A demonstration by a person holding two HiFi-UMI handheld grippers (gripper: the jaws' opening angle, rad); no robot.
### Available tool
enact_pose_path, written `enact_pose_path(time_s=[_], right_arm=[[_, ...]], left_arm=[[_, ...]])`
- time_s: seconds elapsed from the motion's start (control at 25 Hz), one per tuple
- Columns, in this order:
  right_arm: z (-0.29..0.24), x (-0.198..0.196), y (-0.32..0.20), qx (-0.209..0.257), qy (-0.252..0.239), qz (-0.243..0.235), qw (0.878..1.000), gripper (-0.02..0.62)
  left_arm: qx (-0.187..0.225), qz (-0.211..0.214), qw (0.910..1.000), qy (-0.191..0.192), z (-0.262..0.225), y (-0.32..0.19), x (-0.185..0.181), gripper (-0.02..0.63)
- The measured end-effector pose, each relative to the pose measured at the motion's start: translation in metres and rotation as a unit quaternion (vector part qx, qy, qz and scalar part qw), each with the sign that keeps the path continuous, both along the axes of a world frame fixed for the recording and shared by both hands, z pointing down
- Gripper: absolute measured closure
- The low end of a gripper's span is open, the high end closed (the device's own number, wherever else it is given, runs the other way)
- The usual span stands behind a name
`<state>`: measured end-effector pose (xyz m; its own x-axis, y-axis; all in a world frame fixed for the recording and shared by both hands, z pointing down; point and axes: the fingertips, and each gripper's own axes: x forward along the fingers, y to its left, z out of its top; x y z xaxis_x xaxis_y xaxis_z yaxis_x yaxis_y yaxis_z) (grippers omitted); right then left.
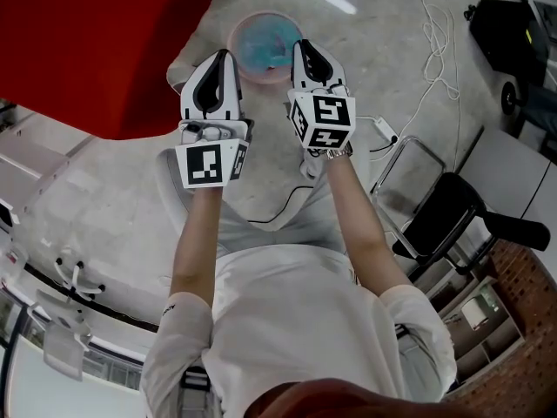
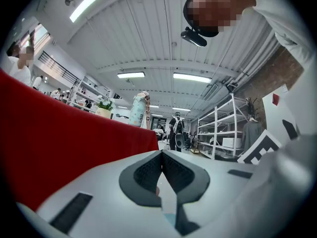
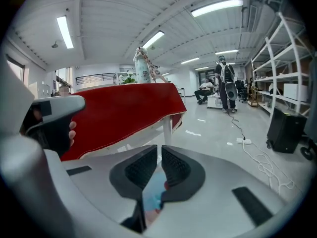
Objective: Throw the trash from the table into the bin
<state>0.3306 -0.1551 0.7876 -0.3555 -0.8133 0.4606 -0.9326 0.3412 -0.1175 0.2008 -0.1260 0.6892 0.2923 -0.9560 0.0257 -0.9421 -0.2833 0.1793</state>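
In the head view, a round bin [image 1: 265, 46] with a pink rim and a blue liner stands on the grey floor beside the red-clothed table [image 1: 96, 42]. My left gripper [image 1: 224, 57] hovers at the bin's left rim and my right gripper [image 1: 305, 47] at its right rim, side by side. In the left gripper view the left gripper [image 2: 162, 155] has its jaws meeting, with nothing seen between them. In the right gripper view the right gripper [image 3: 159, 150] is shut too, and the blue bin [image 3: 152, 196] shows through the slit below. I see no trash in either grip.
A black chair [image 1: 444, 216] stands to my right, with a power strip [image 1: 383, 129] and white cables [image 1: 435, 50] on the floor. A black box [image 1: 509, 29] sits at the far right. A bottle [image 3: 143, 68] stands on the red table [image 3: 124, 113]. Metal shelves [image 3: 287, 73] and a standing person [image 3: 225, 83] are farther off.
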Motion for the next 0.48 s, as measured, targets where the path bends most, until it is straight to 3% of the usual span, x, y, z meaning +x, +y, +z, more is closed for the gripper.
enact_pose_path(time_s=[0.24, 0.48], right_arm=[[-0.028, -0.001, 0.003, 0.008, -0.001, -0.003, 1.0, 0.584], [-0.102, 0.004, 0.004, 0.019, -0.007, -0.004, 1.0, 0.586]], left_arm=[[-0.002, 0.001, 1.0, -0.001, -0.021, 0.002, 0.002, 0.601], [-0.005, -0.002, 1.0, -0.005, -0.083, 0.006, 0.004, 0.601]])
